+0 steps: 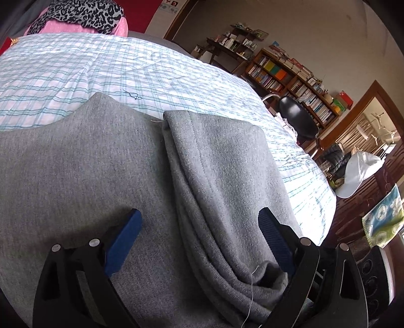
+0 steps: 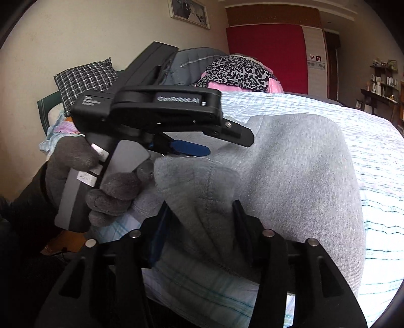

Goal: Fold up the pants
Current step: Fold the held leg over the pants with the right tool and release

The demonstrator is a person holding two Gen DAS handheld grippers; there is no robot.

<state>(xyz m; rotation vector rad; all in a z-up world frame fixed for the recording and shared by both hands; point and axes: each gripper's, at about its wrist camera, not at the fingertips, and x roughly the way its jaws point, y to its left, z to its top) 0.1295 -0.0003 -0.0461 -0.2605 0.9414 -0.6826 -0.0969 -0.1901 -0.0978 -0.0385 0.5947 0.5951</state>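
Observation:
Grey pants [image 1: 106,161] lie on a bed with a blue-and-white plaid cover [image 1: 75,68]. In the left wrist view a folded-over layer [image 1: 227,161] lies on the right part of the pants. My left gripper [image 1: 199,222] is open, its blue pads straddling bunched cloth just above the pants. In the right wrist view the pants [image 2: 298,176] spread to the right, and my right gripper [image 2: 202,214] is open with a raised fold of grey cloth between its jaws. The left gripper [image 2: 222,143], held by a grey-gloved hand, shows there over the same pants edge.
A pile with leopard-print and pink cloth [image 1: 83,15] sits at the bed's far end. A bookshelf [image 1: 290,75], black chair [image 1: 298,118] and white cap [image 1: 358,174] stand beyond the bed's right edge. A checked pillow [image 2: 83,78] leans on the wall.

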